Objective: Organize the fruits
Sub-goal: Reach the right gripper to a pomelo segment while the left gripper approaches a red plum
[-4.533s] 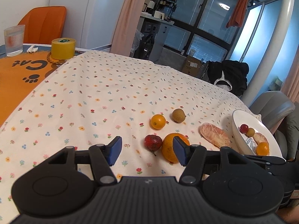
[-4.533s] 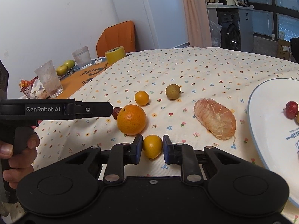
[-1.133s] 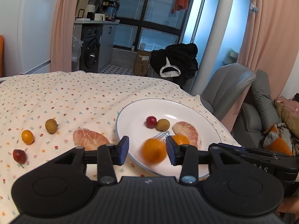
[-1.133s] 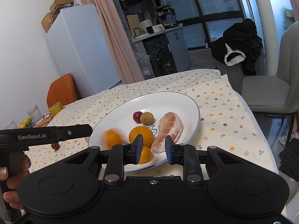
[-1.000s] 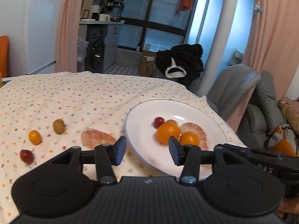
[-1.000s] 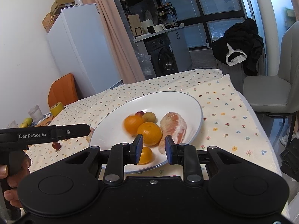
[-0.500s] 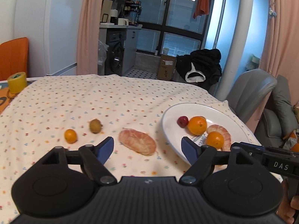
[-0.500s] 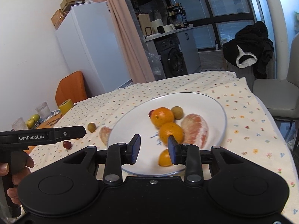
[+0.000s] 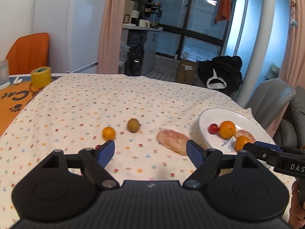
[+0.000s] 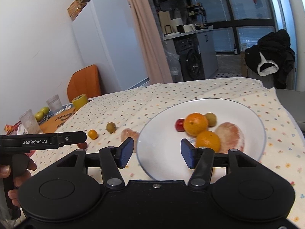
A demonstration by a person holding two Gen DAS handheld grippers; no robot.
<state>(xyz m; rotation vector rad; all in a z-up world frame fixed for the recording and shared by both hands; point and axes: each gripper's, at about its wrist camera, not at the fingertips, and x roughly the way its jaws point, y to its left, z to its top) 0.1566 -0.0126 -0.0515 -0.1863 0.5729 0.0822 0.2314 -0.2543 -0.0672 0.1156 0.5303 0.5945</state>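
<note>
Fruits are split between the white plate at the right edge of the flowered tablecloth and the cloth itself. The left gripper is held low and level over the near edge of the cloth, jaws spread wide and empty; a peeled citrus half, a small orange and a brownish round fruit lie beyond them, and what may be a red fruit is mostly hidden behind the left finger. The right gripper is held over the plate's near rim, jaws wide apart with nothing gripped; a large orange and a smaller orange lie just beyond its right finger.
</note>
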